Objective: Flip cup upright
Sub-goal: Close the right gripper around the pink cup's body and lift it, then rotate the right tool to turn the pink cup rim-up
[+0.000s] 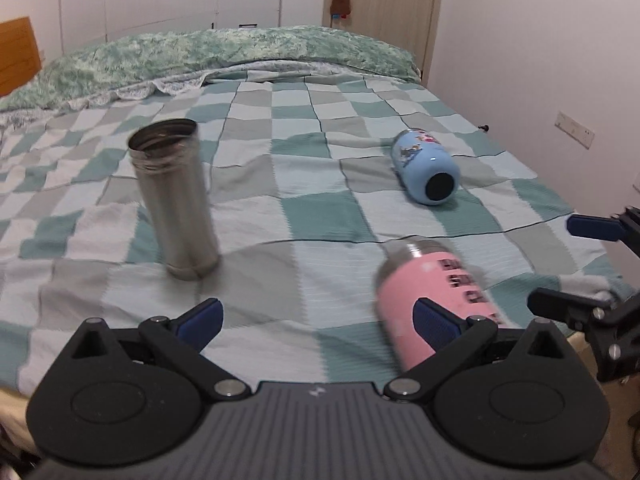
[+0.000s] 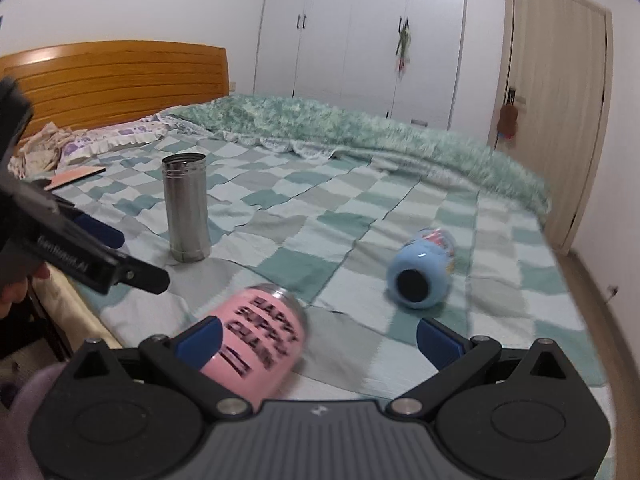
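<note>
Pink cup (image 2: 256, 340) lies tipped on the checked bedspread (image 1: 312, 208), nearest both tools.
Steel cup (image 1: 174, 196) already stands upright left of it; blue cup (image 1: 426, 166) lies beyond. Left gripper (image 1: 316, 320) and right gripper (image 2: 316, 340) hover with jaws apart, empty, likely lining up on pink.

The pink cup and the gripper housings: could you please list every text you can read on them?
"HAPPY SUPPLY": pink cup; third line, perhaps "CLUB", is blurred.
"FanRobot.AI", a dim guess: side of left gripper.
Small white logo, no letters: right gripper.
Blue cup: cartoon print, nothing readable.
</note>
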`<state>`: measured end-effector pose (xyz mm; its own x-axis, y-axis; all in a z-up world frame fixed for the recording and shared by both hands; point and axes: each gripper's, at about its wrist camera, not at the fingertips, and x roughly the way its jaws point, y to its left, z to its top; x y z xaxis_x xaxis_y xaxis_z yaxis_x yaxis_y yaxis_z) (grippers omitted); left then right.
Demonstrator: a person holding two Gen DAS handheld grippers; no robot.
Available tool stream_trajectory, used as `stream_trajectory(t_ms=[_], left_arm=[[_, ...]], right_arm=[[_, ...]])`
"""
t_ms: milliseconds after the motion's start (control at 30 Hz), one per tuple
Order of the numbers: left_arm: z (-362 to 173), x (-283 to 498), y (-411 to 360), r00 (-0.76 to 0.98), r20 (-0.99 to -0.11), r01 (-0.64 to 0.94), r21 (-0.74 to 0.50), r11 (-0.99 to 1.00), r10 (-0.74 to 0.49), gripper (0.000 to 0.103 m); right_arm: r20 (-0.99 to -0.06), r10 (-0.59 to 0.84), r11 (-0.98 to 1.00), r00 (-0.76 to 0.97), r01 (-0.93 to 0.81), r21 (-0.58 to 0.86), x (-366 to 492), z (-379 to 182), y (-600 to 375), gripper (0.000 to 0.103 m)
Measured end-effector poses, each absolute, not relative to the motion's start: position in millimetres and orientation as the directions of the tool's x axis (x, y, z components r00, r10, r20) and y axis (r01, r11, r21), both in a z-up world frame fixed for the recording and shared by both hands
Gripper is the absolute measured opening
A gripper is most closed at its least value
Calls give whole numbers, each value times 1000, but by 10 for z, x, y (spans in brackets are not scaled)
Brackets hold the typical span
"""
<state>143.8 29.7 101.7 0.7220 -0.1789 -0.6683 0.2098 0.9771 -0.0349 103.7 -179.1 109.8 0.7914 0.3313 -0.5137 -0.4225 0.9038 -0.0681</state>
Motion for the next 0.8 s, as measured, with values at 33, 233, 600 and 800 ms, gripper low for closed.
stream_trajectory(t_ms=[33,233,600,800], left_arm=[[1011,1445,362,725,-665,216,-26,976,-179,103],[907,1543,655,731,-655,256,3,967,-191,103],[592,1828,983,696,-672,306,-38,951,-251,103],[527,1905,1009,682,-678,343,-33,939,-273,103]], right_arm=[[-533,338,905,775,-423,-41,1105,1092,-1726,103],[-641,320,928,697,-368,64,1468,967,-1388,103],[-828,236,967,508,-206,149,2052,702,-1116,103],[-883,236,969,407,-165,183,2213,634,-1039,103]])
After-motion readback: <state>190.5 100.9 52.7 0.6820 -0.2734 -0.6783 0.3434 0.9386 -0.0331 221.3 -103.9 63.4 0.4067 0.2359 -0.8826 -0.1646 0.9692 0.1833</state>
